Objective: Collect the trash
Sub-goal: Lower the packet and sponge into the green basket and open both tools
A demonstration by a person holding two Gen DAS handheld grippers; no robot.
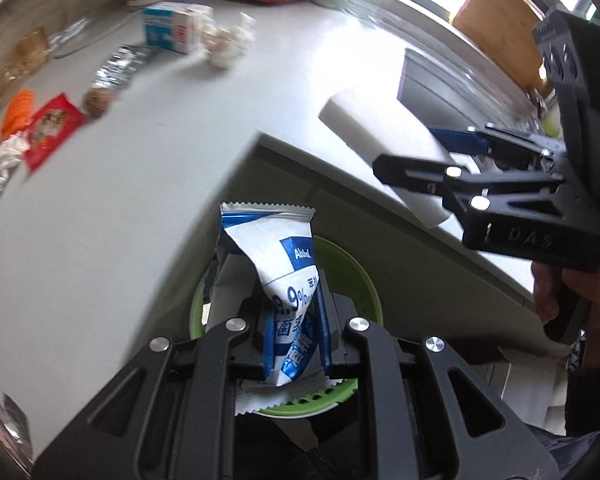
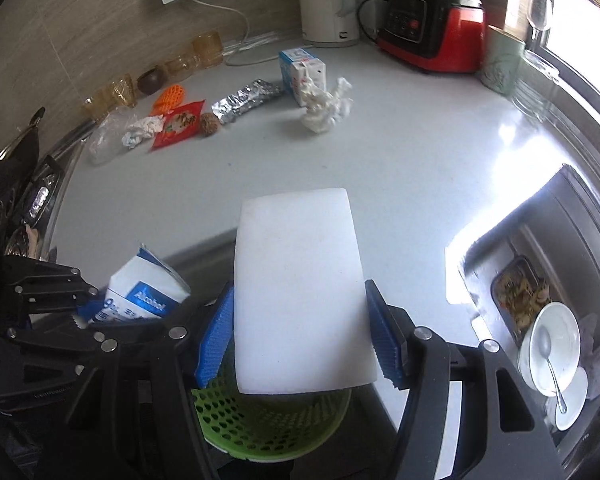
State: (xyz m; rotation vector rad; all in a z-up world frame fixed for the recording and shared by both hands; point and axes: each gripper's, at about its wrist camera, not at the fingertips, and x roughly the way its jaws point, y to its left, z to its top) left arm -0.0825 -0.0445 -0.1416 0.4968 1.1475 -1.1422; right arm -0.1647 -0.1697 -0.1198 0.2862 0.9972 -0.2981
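On the left, we are pinching a blue-and-white wipes packet point(image 1: 290, 280) in the left gripper point(image 1: 292, 344), jaws closed on its lower half, directly above the green bin point(image 1: 364, 280) below the counter edge. It looks light, crinkly and slippery. On the right, our right gripper point(image 2: 300, 336) is squeezing a white foam block point(image 2: 300, 288), light and soft, by its sides over the bin.

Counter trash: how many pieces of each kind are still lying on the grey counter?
Crumpled white tissues: 2
Red snack wrapper: 1
Silver foil wrapper: 1
Blue-and-white carton: 1
Clear plastic bag: 1
Total: 6
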